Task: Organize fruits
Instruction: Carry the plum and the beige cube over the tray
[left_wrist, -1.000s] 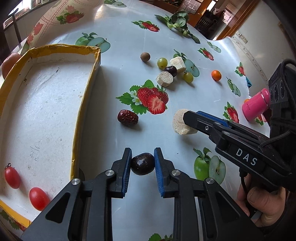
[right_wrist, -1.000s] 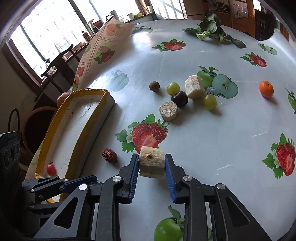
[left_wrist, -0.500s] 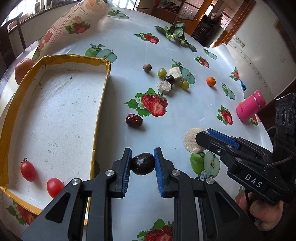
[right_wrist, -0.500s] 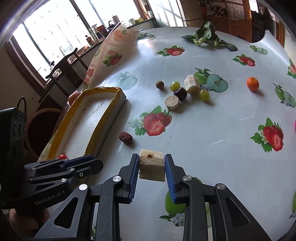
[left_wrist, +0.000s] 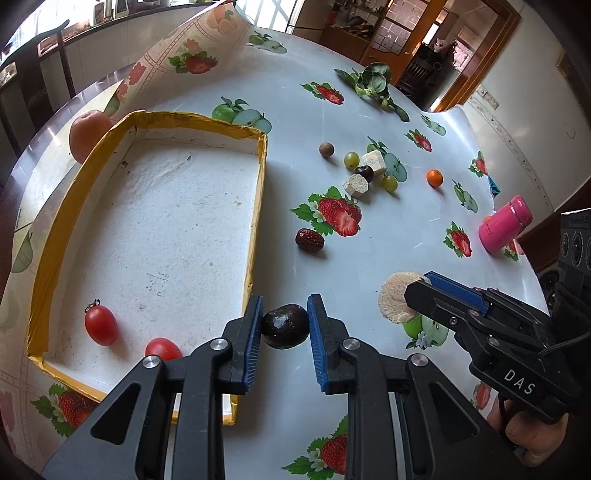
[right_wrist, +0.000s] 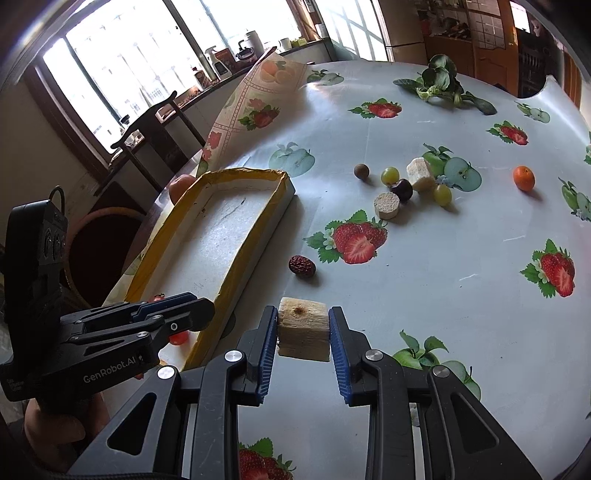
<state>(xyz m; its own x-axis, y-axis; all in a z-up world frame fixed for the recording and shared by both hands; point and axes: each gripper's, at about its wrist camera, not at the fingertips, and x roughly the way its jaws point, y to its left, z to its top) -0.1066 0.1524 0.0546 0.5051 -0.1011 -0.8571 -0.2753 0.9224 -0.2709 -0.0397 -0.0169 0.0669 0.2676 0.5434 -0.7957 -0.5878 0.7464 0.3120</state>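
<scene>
My left gripper (left_wrist: 285, 326) is shut on a dark round fruit (left_wrist: 285, 325) and holds it above the table beside the near right wall of the yellow-rimmed tray (left_wrist: 258, 206). Two cherry tomatoes (left_wrist: 100, 325) lie in the tray's near end. My right gripper (right_wrist: 303, 332) is shut on a pale sugarcane chunk (right_wrist: 303, 328), held above the table to the right of the tray (right_wrist: 236, 273). The right gripper also shows in the left wrist view (left_wrist: 417, 299) with the chunk (left_wrist: 395, 302).
A red date (left_wrist: 309, 239) lies on the fruit-print tablecloth near the tray. Farther off sit two sugarcane pieces (left_wrist: 355, 184), green grapes (left_wrist: 351, 159), a dark fruit (left_wrist: 364, 172), a brown fruit (left_wrist: 326, 149), a small orange (left_wrist: 434, 177). A pink bottle (left_wrist: 504, 223) lies right. Greens (left_wrist: 373, 79) lie at the back.
Both grippers have risen and drawn back from the table with their fruit held. The tray and table items look smaller and more of the tray shows.
</scene>
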